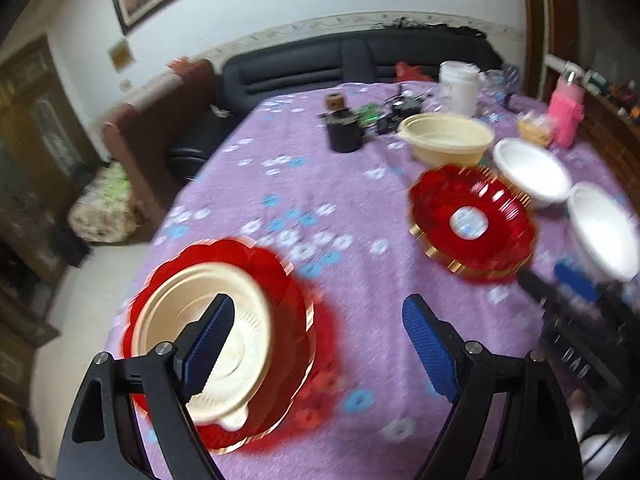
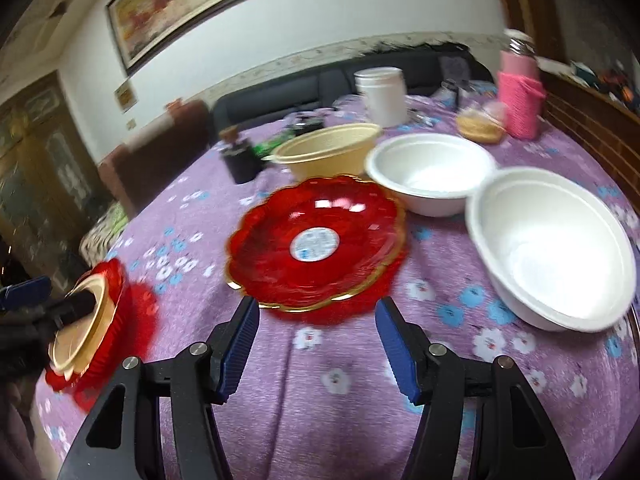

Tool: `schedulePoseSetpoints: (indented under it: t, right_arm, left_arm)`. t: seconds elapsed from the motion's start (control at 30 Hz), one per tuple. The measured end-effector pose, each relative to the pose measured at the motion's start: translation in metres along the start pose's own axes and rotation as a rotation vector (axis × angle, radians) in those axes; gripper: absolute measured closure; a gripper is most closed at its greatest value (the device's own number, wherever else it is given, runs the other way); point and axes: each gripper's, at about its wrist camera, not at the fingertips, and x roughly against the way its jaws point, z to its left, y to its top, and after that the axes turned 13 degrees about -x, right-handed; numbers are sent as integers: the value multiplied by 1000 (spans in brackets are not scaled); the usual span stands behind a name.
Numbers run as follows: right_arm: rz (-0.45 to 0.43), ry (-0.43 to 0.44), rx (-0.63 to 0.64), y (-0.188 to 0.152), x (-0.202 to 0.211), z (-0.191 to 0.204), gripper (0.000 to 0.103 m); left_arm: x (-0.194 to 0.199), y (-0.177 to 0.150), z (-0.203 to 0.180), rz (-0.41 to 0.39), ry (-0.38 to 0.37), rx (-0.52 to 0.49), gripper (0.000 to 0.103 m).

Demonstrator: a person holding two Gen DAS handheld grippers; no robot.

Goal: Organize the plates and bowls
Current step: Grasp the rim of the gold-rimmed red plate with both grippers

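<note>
1. The left gripper (image 1: 318, 344) is spread apart, empty, above a cream bowl (image 1: 208, 344) nested in a red plate (image 1: 288, 304) at the table's (image 1: 360, 208) near left edge.
2. The right gripper (image 2: 316, 344) is also apart, empty, just short of a second red plate (image 2: 316, 240) mid-table.
3. Behind that plate stand another cream bowl (image 2: 328, 152) and two white bowls (image 2: 430, 176) (image 2: 552, 244) toward the right edge.

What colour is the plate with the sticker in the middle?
Red with a gold rim; the plate shows best in the right wrist view.

Left gripper (image 1: 316, 334) open w/ cream lid (image 1: 204, 344), prob. on red plate (image 1: 280, 280)
</note>
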Motion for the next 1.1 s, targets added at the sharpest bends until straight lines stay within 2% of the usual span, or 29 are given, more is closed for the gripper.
schedulePoseSetpoints:
  t: [0.1,0.23,0.37,0.47,0.57,0.7,0.73,0.8,0.87,0.9,0.97,1.0,1.1]
  right_arm:
    - [7,-29,-62,5,0,-14,38]
    - [27,-52,-116,12,-7,-24,38]
    - [68,-37,-177,24,-26,-25,38]
    - [85,-61,-206,33,-43,-26,38]
    - [96,-79,-241,40,-58,-30,38]
    - [82,-84,-243,44,-68,-28,39]
    - [80,-81,-234,44,-69,-26,41]
    - [79,-73,-206,43,-72,-22,57]
    - [96,-67,-202,41,-77,-23,70]
    - [87,-72,-200,41,-76,-23,74]
    - [86,-75,-202,41,-75,-25,79]
    - [83,-72,-206,41,-73,-27,83]
    - [86,-51,-202,40,-68,-27,84]
  left_arm:
    - [-15,28,8,16,-115,17,15]
    - [-61,61,1,87,-192,16,15]
    - [-116,82,-7,161,-318,98,15]
    - [-143,89,-14,194,-371,156,15]
    - [-160,95,-20,206,-363,165,19]
    - [-180,97,-32,253,-376,145,42]
    - [-180,98,-36,252,-361,134,42]
    - [-179,100,-44,248,-356,96,48]
    - [-178,100,-53,251,-367,63,60]
    - [-177,100,-56,255,-345,41,60]
    - [-173,96,-59,258,-328,19,61]
    - [-171,93,-57,262,-324,23,65]
    - [-159,84,-47,264,-336,56,68]
